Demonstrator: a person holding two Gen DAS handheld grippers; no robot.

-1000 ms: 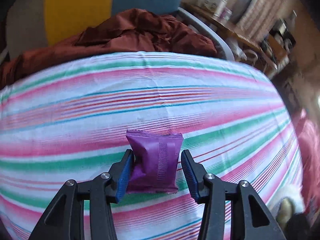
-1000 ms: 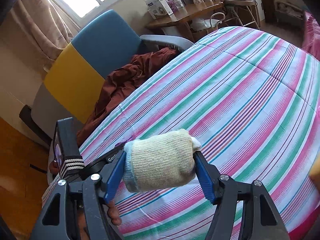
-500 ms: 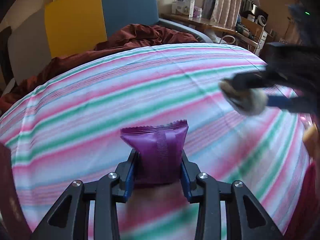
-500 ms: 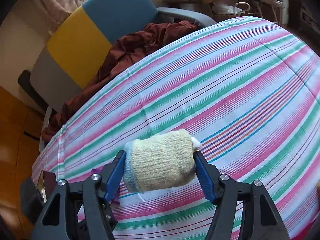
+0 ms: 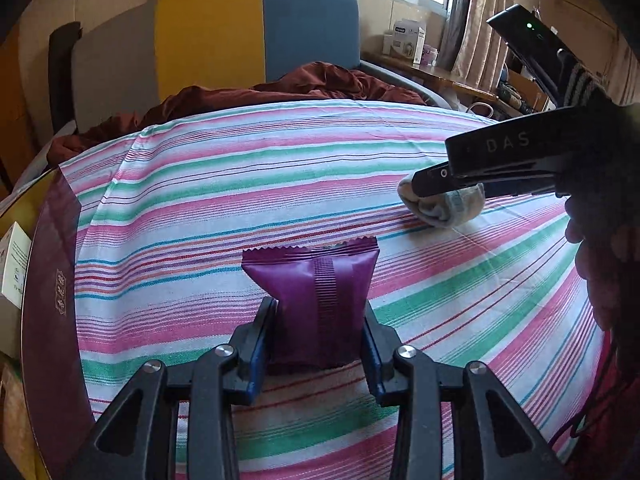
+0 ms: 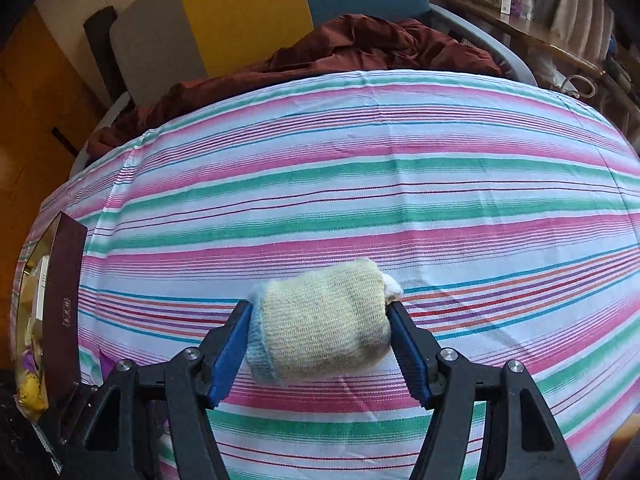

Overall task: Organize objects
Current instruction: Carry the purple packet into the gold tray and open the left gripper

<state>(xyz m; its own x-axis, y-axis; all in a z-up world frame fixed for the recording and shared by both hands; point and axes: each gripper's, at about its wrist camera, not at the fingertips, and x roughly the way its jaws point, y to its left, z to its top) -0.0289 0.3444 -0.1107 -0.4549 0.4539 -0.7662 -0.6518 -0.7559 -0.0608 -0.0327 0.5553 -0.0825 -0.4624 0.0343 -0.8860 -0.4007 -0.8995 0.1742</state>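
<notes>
A purple snack packet (image 5: 316, 280) stands upright between the blue pads of my left gripper (image 5: 318, 320), which is shut on its lower half above the striped cloth (image 5: 280, 168). In the right wrist view, my right gripper (image 6: 320, 332) is shut on a rolled cream knit sock (image 6: 320, 320), pads pressing both ends. In the left wrist view that same sock (image 5: 452, 208) and the right gripper (image 5: 440, 184) hang low over the cloth, to the right of and beyond the packet. A hand (image 5: 600, 264) holds that gripper.
A dark maroon box (image 5: 48, 280) stands at the left edge of the cloth, and the right wrist view shows items inside the box (image 6: 64, 300). A crumpled brown cloth (image 5: 320, 84) lies on the yellow and blue chair (image 5: 256, 32) behind. A desk with white cartons (image 5: 408, 40) stands at the back right.
The left jaws closed onto the purple packet, and the view swung until the maroon box came in at the left. The right gripper rolled level with the sock and came lower over the cloth.
</notes>
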